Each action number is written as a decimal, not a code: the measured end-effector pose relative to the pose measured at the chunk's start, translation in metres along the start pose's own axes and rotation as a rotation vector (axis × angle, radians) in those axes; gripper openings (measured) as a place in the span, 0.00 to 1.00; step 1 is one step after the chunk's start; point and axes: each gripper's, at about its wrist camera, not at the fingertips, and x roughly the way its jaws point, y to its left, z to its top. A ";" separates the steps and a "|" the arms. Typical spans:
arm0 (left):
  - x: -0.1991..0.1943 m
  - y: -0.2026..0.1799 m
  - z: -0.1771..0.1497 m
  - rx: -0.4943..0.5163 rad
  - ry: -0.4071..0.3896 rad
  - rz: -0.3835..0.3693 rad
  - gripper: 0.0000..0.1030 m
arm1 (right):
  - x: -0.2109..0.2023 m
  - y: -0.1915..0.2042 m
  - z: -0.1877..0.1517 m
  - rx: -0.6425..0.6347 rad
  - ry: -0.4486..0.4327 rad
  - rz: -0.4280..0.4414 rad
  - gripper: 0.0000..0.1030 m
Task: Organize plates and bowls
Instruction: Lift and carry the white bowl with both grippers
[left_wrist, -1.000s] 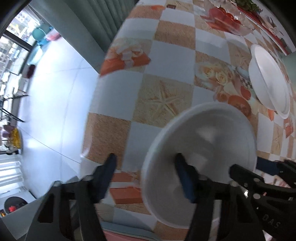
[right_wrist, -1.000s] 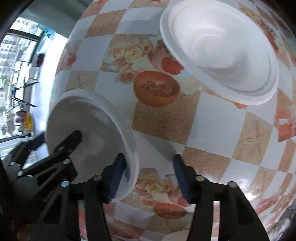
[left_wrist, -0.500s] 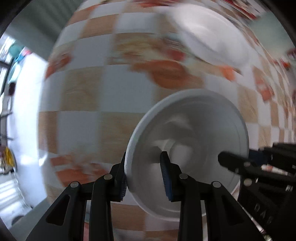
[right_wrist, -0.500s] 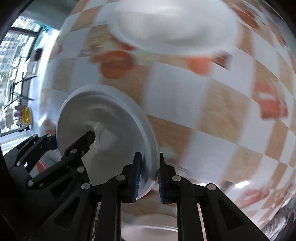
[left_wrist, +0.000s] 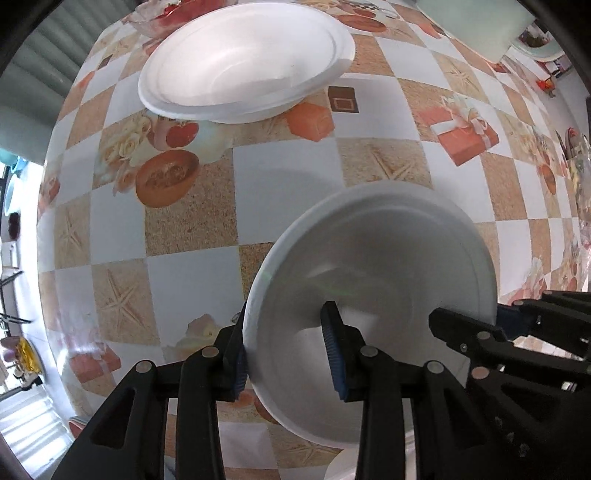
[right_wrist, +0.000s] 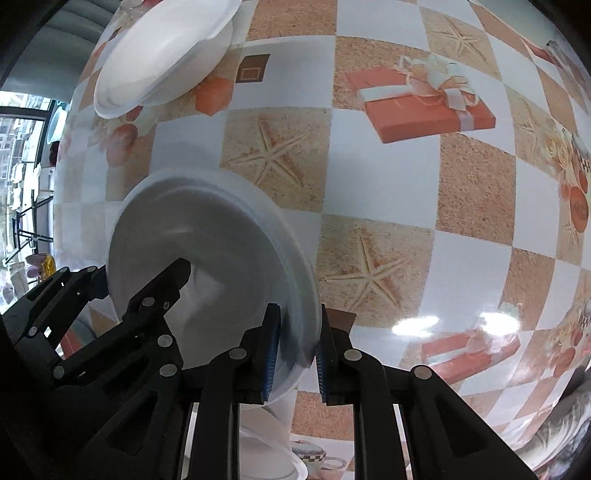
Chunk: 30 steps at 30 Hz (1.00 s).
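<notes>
Left wrist view: left gripper (left_wrist: 290, 352) jaws clamped on rim of white foam bowl (left_wrist: 373, 295), held above checkered tablecloth (left_wrist: 192, 221); right gripper (left_wrist: 517, 332) grips far rim at 3 o'clock. Second foam bowl (left_wrist: 243, 59) rests on cloth at 12 o'clock, well apart.

Right wrist view: right gripper (right_wrist: 295, 350) jaws pinching white foam bowl (right_wrist: 214, 258) rim; left gripper (right_wrist: 110, 314) at 9 o'clock; second foam bowl (right_wrist: 162, 51) at 11 o'clock.
</notes>
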 end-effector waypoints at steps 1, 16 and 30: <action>0.001 0.001 -0.001 0.000 0.000 0.000 0.37 | -0.001 -0.002 -0.002 0.006 -0.002 0.003 0.17; -0.064 0.010 -0.001 0.029 -0.076 0.011 0.36 | -0.051 -0.018 -0.006 0.018 -0.056 0.046 0.18; -0.100 0.009 -0.049 0.097 -0.091 0.009 0.36 | -0.075 -0.020 -0.064 0.022 -0.036 0.053 0.19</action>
